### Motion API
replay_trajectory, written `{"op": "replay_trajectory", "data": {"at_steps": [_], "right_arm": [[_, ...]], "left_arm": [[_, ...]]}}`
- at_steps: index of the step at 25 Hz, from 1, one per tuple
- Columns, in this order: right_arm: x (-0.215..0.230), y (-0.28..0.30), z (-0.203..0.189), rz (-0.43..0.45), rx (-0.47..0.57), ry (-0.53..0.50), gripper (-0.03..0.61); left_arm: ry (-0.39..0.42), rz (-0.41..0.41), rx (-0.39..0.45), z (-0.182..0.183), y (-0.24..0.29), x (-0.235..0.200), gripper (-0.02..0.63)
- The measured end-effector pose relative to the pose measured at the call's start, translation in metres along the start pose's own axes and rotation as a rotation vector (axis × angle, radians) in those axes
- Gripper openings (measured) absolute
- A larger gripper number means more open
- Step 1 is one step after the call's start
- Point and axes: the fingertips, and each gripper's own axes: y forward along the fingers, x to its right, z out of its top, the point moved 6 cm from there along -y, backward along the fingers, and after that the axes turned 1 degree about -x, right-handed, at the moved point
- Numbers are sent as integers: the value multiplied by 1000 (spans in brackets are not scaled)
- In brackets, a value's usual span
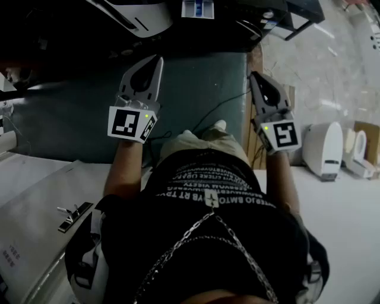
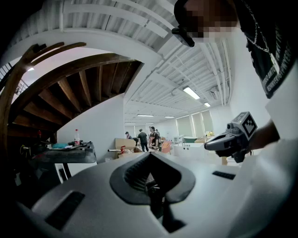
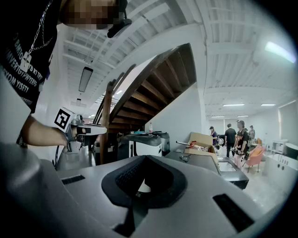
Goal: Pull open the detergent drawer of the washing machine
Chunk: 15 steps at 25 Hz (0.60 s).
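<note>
- Left gripper (image 1: 155,60) and right gripper (image 1: 254,76) are hovering over the green mat (image 1: 196,89), jaws pressed together, gripping nothing.
- Washing machine (image 1: 139,15) is sitting beyond the mat, well ahead of both; I can't make out its drawer.
- People (image 3: 235,135) are standing past the wooden staircase (image 3: 153,79).

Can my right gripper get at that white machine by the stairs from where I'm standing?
Probably not yet. The right gripper, shut and empty, hangs in the air, and the white machine stands some way ahead. Nothing seems to block the way; stepping closer should do.
</note>
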Motion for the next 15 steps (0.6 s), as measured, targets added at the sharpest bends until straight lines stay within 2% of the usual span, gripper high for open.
{"op": "replay_trajectory", "data": {"at_steps": [8, 12, 15], "right_arm": [[-74, -10, -3, 9, -16, -2, 2], [-108, -11, -8, 40, -30, 35, 3], [-125, -6, -19, 71, -83, 27, 3]], "left_arm": [[-4, -21, 4, -12, -70, -2, -6], [-27, 8, 6, -20, -111, -9, -6], [-50, 50, 5, -28, -134, -18, -6]]}}
